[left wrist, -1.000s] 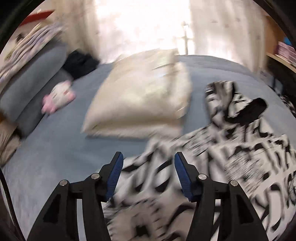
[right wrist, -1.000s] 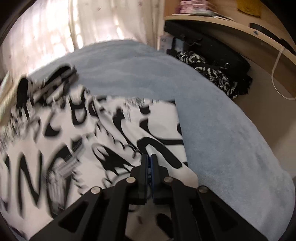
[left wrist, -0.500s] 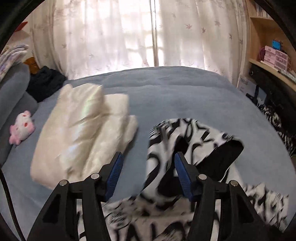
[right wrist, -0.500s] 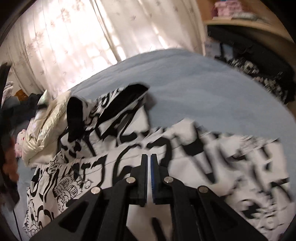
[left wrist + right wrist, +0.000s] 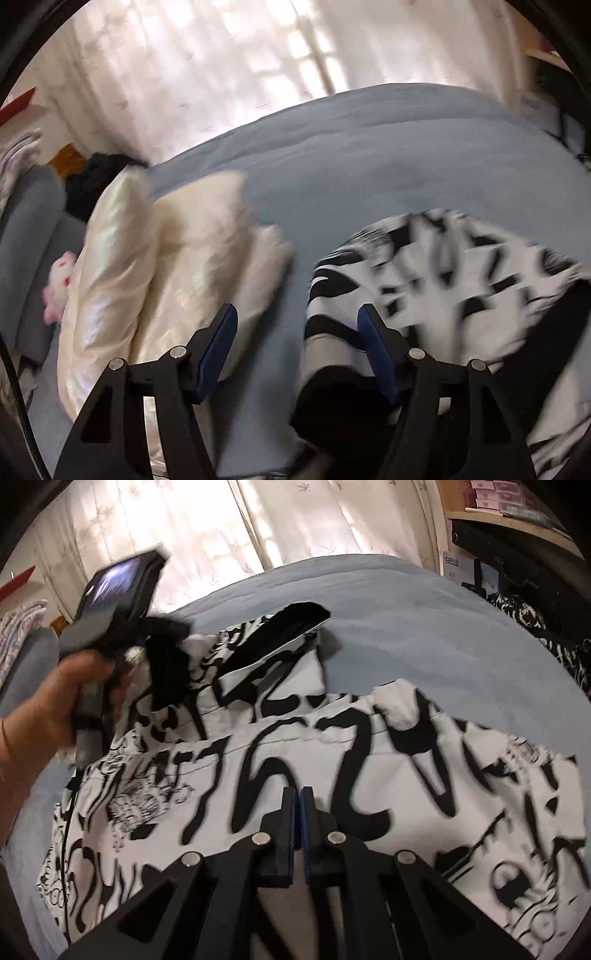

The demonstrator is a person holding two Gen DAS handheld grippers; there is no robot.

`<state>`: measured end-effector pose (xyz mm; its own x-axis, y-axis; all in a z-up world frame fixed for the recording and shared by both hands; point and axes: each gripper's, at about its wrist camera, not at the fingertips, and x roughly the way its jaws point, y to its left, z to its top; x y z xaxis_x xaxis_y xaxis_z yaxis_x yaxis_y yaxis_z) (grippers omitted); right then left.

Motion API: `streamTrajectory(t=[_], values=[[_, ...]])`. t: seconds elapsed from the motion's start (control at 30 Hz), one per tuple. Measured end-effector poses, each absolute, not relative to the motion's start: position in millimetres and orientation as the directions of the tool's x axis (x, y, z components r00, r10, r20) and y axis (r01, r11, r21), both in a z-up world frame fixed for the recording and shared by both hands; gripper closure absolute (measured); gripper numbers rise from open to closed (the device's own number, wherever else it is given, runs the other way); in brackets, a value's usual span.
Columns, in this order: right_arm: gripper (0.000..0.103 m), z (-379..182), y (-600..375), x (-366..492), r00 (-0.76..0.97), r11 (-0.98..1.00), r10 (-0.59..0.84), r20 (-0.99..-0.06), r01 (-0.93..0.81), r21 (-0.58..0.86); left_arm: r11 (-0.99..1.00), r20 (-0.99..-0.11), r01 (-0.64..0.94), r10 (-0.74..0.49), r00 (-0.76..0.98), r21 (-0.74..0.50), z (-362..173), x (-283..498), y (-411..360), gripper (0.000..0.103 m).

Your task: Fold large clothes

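The black-and-white graffiti-print garment (image 5: 332, 775) lies spread across the blue bed (image 5: 406, 627), its black-lined sleeve reaching far-left toward the left claw (image 5: 297, 328), just widened around its cuff without pinching, while the right claw (image 5: 298, 805) stays pressed together above the near hem.

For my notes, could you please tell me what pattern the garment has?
Black graffiti-style print on white garment; clearest in the right wrist view.

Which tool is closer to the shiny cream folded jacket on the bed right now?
Left. The left tool hangs open right beside the shiny cream folded jacket, one finger over its edge. The right tool is shut over the black-and-white patterned garment, farther away.
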<state>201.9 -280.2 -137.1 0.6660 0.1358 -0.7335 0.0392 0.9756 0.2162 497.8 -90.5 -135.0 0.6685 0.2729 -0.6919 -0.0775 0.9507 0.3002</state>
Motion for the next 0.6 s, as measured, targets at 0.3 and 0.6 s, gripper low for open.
streamTrajectory(t=[0.3, 0.6], values=[[0.100, -116, -292, 267, 0.657, 0.970, 0.143, -0.740, 0.057, 0.238, 0.903, -0.537, -0.132, 0.355, 0.765, 0.409, -191, 451, -59, 0.033], [0.041, -62, -305, 386, 0.686, 0.952, 0.162, -0.710, 0.081, 0.295, 0.842, -0.531, -0.110, 0.429, 0.731, 0.528, -220, 458, -82, 0.020]])
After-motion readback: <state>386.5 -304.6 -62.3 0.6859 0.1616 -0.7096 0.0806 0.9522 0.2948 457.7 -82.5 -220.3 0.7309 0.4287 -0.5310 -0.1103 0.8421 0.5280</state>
